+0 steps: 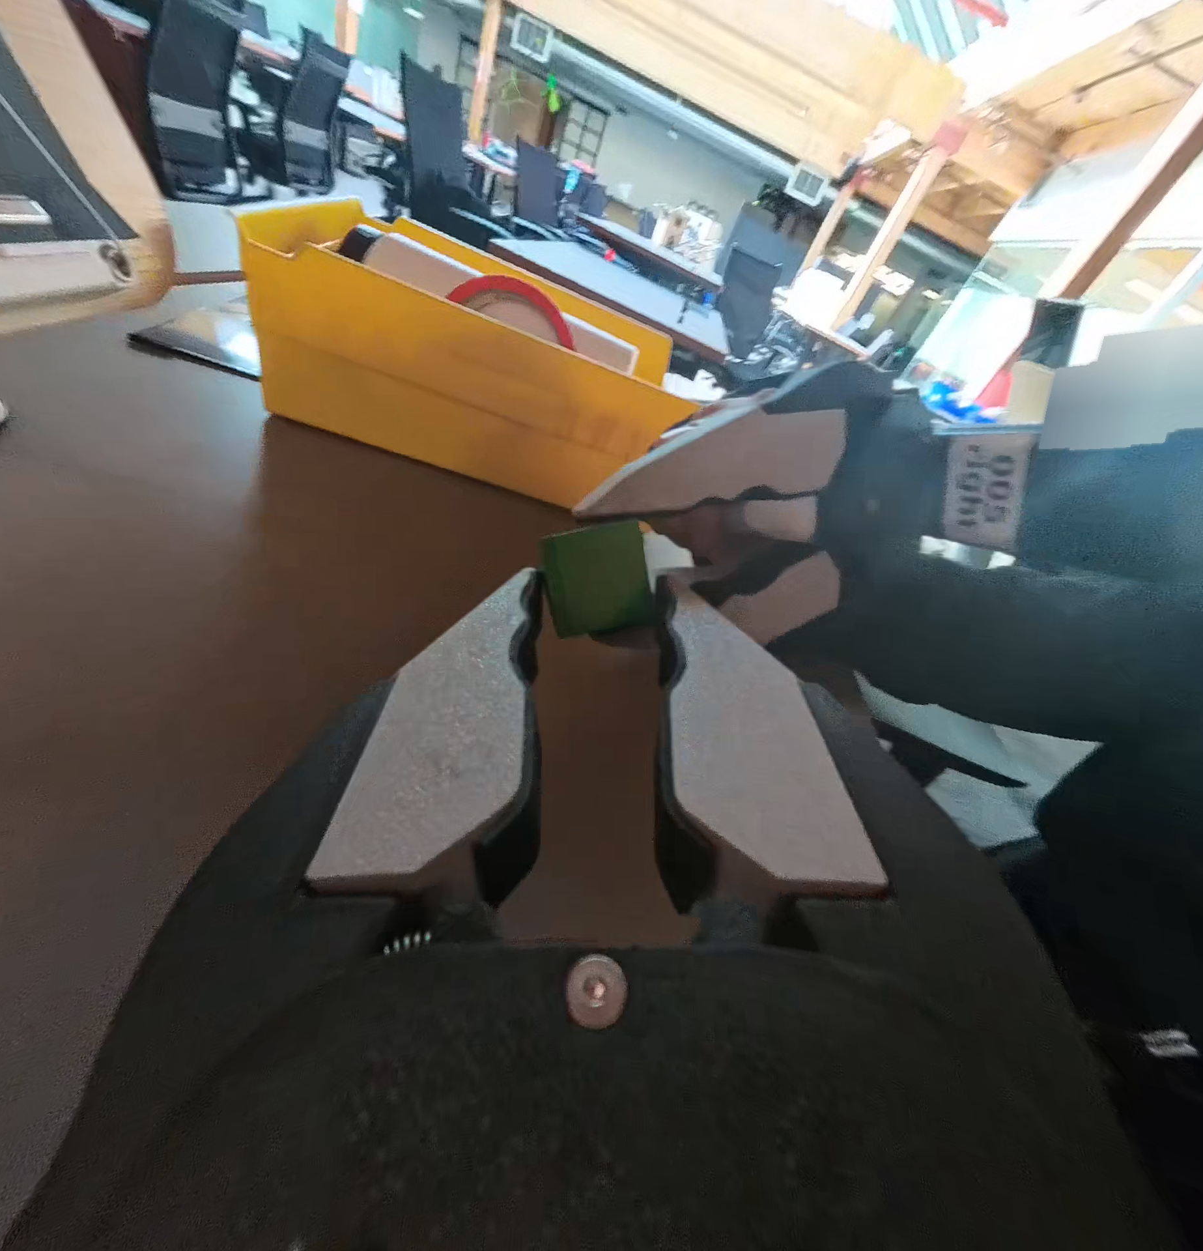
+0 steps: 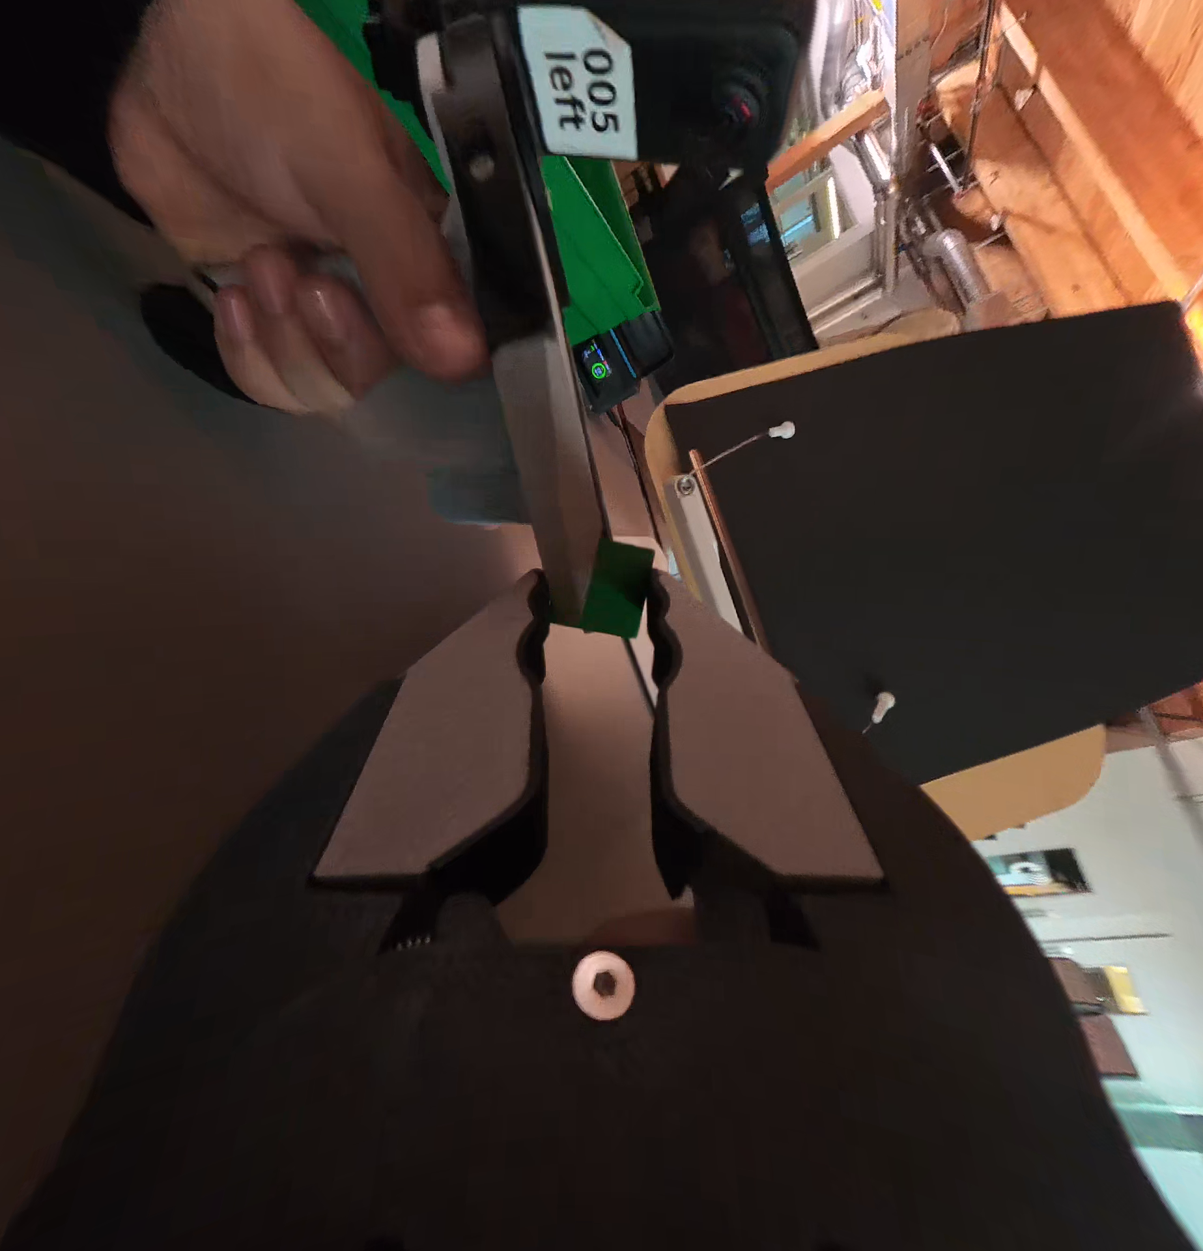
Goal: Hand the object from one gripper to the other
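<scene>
Left wrist view: green cube (image 1: pixel 597 579) sits between the tips of the left gripper (image 1: pixel 597 596), jaws closed onto its 2 sides, above the dark table (image 1: pixel 179 541). Right gripper (image 1: pixel 659 535) comes in from the right, jaws straddling the cube; whether they clamp it I cannot tell. Yellow bin (image 1: pixel 409 399) behind. Right wrist view: cube (image 2: pixel 615 596) at the right gripper's (image 2: pixel 597 602) tips.

— What is sitting on the dark brown table (image 1: pixel 145 541)?
— A yellow bin (image 1: pixel 409 379) is standing there, holding a red-rimmed roll (image 1: pixel 517 304) and a white bottle with a dark cap (image 1: pixel 395 254), both leaning inside it.
— And behind it?
— Black office chairs (image 1: pixel 192 101) are lining the long desks, and wooden beams (image 1: pixel 889 223) are running overhead.
</scene>
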The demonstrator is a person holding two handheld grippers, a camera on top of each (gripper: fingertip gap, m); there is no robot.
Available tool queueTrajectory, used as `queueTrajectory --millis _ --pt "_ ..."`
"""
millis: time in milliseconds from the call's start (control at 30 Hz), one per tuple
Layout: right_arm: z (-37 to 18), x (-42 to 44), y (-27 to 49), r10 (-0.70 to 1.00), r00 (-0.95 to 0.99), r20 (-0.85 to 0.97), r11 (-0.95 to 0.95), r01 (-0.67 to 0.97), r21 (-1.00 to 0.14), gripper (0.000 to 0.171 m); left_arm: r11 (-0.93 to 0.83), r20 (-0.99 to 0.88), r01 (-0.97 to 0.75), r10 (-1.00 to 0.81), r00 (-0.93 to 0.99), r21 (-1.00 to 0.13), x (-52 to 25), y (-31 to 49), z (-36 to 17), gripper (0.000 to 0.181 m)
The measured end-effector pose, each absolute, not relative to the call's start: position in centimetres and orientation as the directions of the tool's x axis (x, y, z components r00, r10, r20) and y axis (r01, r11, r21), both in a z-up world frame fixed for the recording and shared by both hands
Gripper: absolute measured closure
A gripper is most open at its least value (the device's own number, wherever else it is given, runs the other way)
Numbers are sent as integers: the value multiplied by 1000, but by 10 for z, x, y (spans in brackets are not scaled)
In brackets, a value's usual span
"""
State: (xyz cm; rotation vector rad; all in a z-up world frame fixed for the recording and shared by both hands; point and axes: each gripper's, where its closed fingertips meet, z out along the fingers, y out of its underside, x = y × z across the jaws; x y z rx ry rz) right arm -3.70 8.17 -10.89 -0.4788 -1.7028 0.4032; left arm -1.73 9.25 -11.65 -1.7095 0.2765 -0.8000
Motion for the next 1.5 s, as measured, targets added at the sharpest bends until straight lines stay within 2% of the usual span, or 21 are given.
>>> queueTrajectory --millis 100,133,233,333,433,533,600,667,767,800,833,933,1000,1067,1133,1167,1233,1333,1400,1500 --pt "-115 -39 83 471 -134 872 881 107 -460 146 -271 240 105 -532 812 -957 -22 96 -124 154" --pt "-116 -39 83 495 -136 858 869 100 -485 145 -248 178 53 -513 840 -967 -26 97 -124 154" --pt "-120 -34 85 691 -248 679 716 113 -689 147 -153 -62 -144 -442 895 -978 -41 96 -120 155" --pt "-115 -23 84 840 -400 367 456 151 -877 141 21 -299 -317 -401 866 -948 -39 87 -99 155" --pt "-100 -10 72 836 -543 72 188 160 -969 136 255 -558 -496 -377 739 -830 -16 69 -82 155" --pt "-78 1 59 738 -654 -166 -59 182 -981 131 258 -748 -702 -259 611 -664 -12 72 -91 155" --pt "-71 2 57 688 -676 -263 -157 215 -964 132 247 -822 -785 -202 532 -569 -10 76 -96 155" --pt "-78 -5 58 698 -644 -312 -180 265 -947 130 227 -875 -845 -135 466 -485 -10 79 -96 155" --pt "-91 -14 56 737 -607 -298 -138 296 -945 121 104 -935 -930 -72 347 -353 -21 89 -104 154" --pt "-95 -18 58 767 -580 -275 -115 298 -948 126 83 -946 -943 -73 317 -322 -21 90 -107 154" --pt "-100 -24 63 806 -540 -242 -85 300 -950 144 66 -951 -951 -76 298 -303 -21 92 -110 154" --pt "-107 -31 73 871 -475 -129 10 280 -960 148 0 -955 -957 -61 289 -290 -28 96 -113 155" --pt "-103 -31 76 890 -456 -11 105 228 -968 148 10 -932 -933 -44 359 -360 -30 97 -108 153" --pt "-100 -32 84 904 -386 185 266 169 -949 148 37 -836 -838 -106 539 -545 -31 95 -107 151" --pt "-97 -32 91 863 -295 411 458 110 -882 149 19 -618 -640 -280 735 -768 -28 92 -115 142" --pt "-96 -32 94 818 -247 520 553 85 -829 148 -21 -479 -521 -362 800 -854 -26 91 -119 137" --pt "-96 -30 91 670 -184 719 736 38 -676 148 -104 -188 -276 -505 842 -956 -19 87 -122 128" --pt "-97 -28 83 459 -102 883 887 0 -461 148 -217 137 1 -613 778 -976 -9 81 -116 117" --pt "-98 -28 76 385 -91 919 921 -21 -388 148 -244 217 72 -642 735 -967 -4 79 -114 118" --pt "-103 -26 62 299 -94 949 950 -63 -306 148 -268 247 76 -692 678 -960 8 74 -117 127"
